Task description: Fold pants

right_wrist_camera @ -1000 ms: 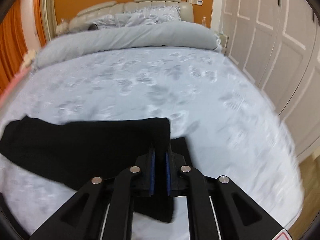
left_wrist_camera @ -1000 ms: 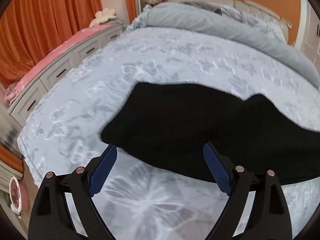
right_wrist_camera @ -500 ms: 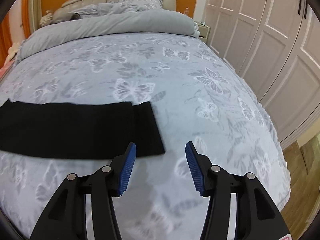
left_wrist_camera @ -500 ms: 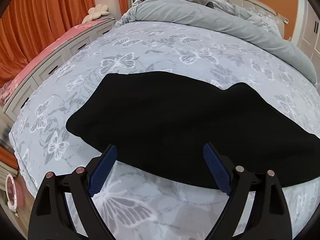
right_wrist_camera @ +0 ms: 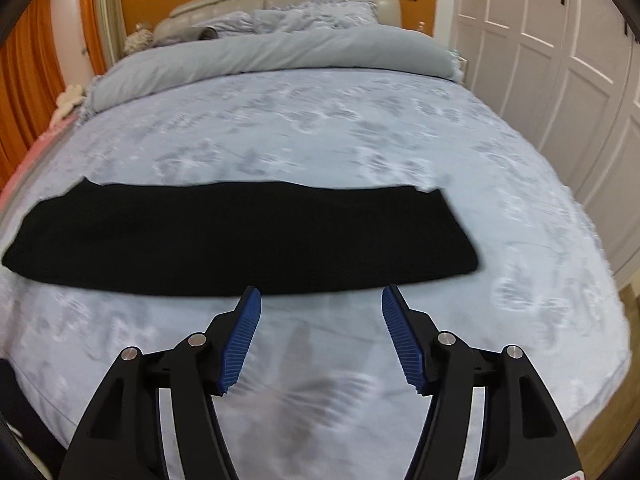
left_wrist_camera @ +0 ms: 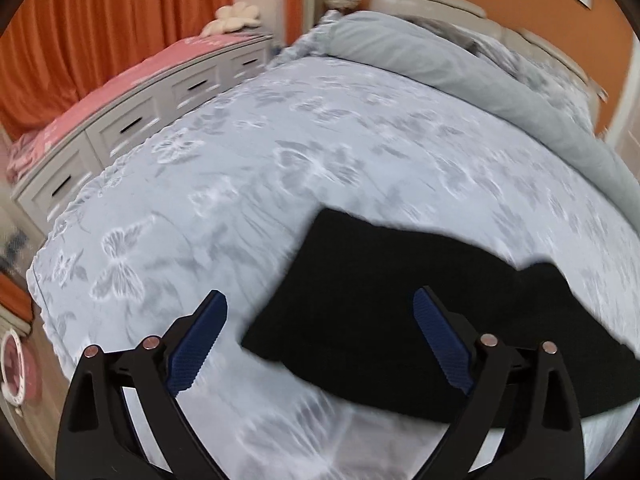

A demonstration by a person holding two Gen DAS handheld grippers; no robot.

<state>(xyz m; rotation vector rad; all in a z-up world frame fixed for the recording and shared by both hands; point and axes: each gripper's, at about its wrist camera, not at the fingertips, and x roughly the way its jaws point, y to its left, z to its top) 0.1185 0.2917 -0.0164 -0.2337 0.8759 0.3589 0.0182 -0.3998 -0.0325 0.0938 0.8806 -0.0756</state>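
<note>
The pants (right_wrist_camera: 240, 236) lay as one long folded strip on the bed (right_wrist_camera: 340, 128). Both the left gripper (left_wrist_camera: 320, 332) and the right gripper (right_wrist_camera: 320, 320) were spread and empty; shorter folds seemingly remained.

The bed (right_wrist_camera: 360, 128) is wide and covered with a pale blue-grey sheet printed with butterflies; the black pants (right_wrist_camera: 240, 236) lie directly on it, flat, as one long band across the near part of the sheet; a rolled grey duvet (right_wrist_camera: 272, 56) lies across the far part, near the headboard; behind the duvet rest pillows (right_wrist_camera: 316, 14) in the same butterfly fabric.
</note>
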